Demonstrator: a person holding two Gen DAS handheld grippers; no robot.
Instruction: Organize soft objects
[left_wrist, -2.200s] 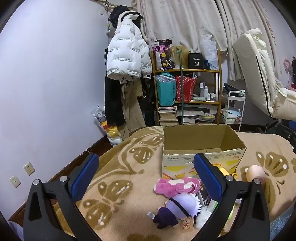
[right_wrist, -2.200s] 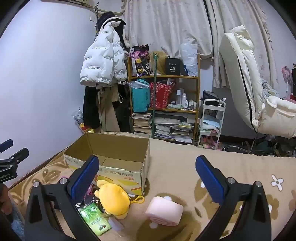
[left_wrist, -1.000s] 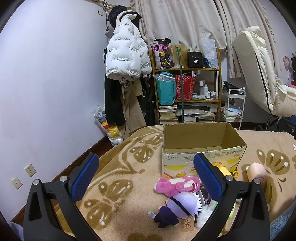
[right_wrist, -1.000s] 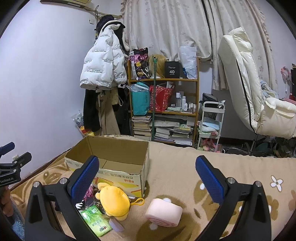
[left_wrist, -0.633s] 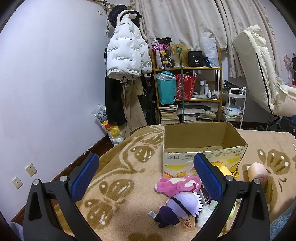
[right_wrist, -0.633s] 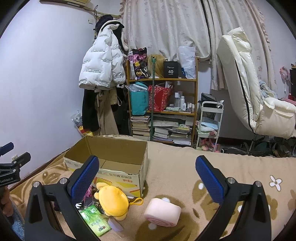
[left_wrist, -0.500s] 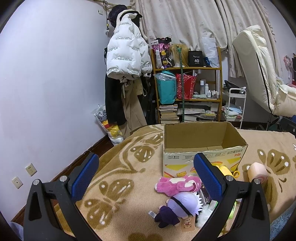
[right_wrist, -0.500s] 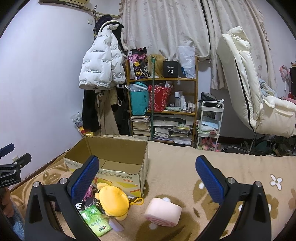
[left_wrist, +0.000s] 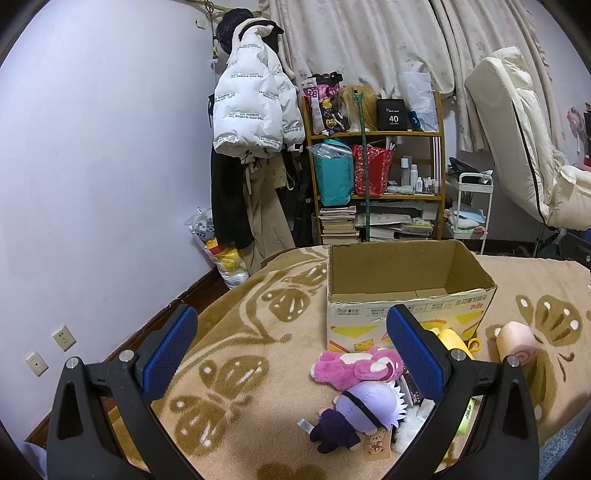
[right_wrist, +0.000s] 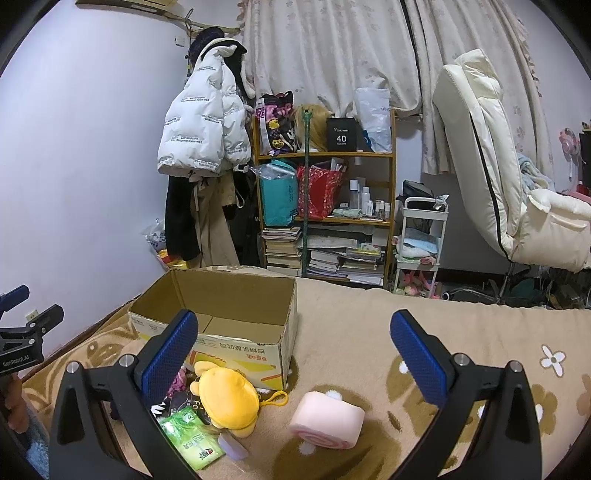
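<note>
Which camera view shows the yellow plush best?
The right wrist view: the yellow plush lies in the open before the box, nearly whole. In the left wrist view only a sliver of it shows, behind a finger of the open left gripper.

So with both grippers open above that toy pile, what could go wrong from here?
The pile in front of the box mixes plush with non-soft items: a green packet lies against the yellow plush, so a grab might catch both. The purple doll overlaps the pink plush. The pink roll could roll away.
</note>
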